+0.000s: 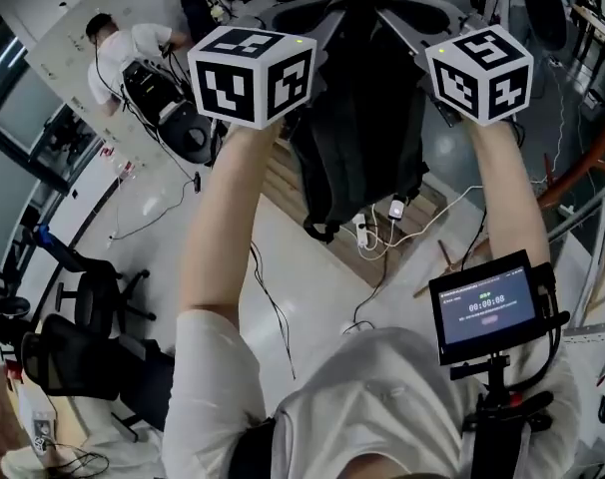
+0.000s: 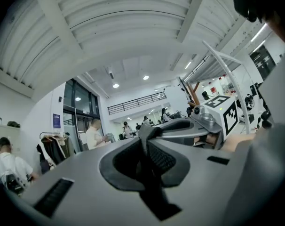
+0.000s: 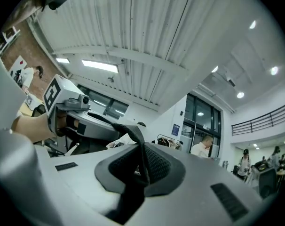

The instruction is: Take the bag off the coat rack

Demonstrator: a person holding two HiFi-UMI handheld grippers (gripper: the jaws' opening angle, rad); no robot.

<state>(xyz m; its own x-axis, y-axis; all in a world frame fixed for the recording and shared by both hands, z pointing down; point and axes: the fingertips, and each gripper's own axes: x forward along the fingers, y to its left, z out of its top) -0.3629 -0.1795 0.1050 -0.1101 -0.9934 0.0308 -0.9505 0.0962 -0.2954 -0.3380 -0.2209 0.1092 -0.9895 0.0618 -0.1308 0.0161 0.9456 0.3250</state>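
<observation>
Our left gripper [image 2: 148,149] and right gripper [image 3: 143,161] jaws are pinching flat webbing straps [image 2: 146,132]; the soft black bag [image 1: 357,128] hangs long-axis vertical.

The bag [image 1: 357,118] hangs between the left tool [image 2: 149,136] and the right tool [image 3: 141,160], above the floor [image 1: 283,257]. A power strip [image 1: 365,233] lies on the floor below it. Office chairs [image 1: 93,287] stand near left; a person [image 1: 123,48] is far left.

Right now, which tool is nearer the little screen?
Right. The right tool is straight ahead of the screen; the left tool is across on the far side of the bag.
</observation>
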